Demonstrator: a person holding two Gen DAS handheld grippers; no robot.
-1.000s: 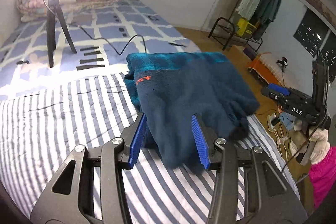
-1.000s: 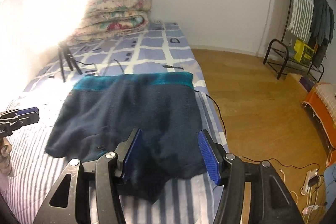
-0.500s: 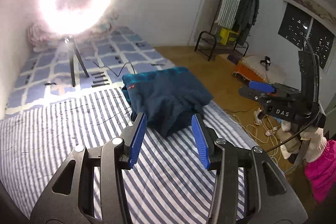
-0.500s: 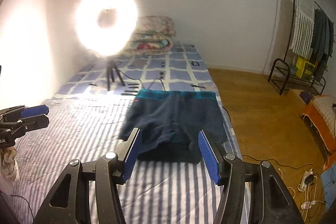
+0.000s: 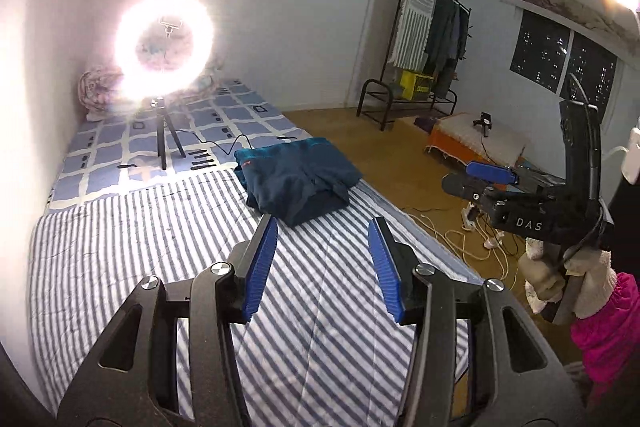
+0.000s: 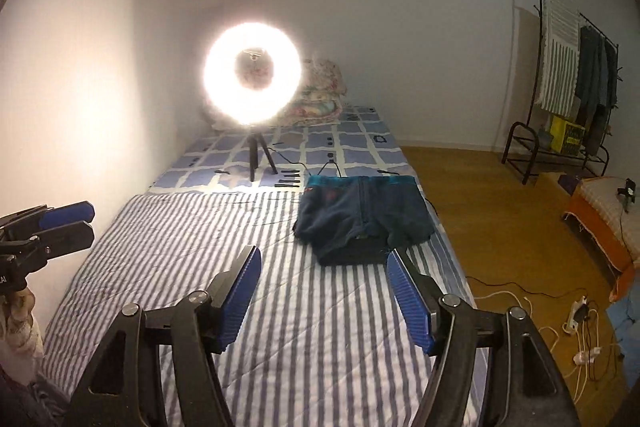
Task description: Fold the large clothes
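- Left gripper (image 5: pixel 322 263): jaws apart and opening, nothing between the blue pads; it hangs above the striped sheet (image 5: pixel 132 251), well short of the garment.
- Right gripper (image 6: pixel 322 291): jaws apart and opening wider, empty as well; it points down the bed toward the garment.
- Dark blue garment (image 6: pixel 362 219): lies folded in a compact stack on the bed's right side, near the right edge, where the striped sheet meets the checked sheet (image 6: pixel 352 143). Teal waistband faces the far end.
- Judgement: the fold looks finished, or close to it.
- Risk: the upper layer sits skewed over the lower one and bulges at the near corner. The thick fleece-like cloth could spring open or slide, undoing the fold.
- Risk: the stack sits near the bed's right edge; any nudge from a returning gripper could tip it toward the floor (image 6: pixel 492 211).
- Risk: a black cable (image 6: pixel 332 167) runs just behind the garment toward the ring light (image 6: pixel 252 79) on its tripod; a far-side reach could snag it and topple the light.
- Risk: glare from the light washes out the far end, so edges there are hard to judge.
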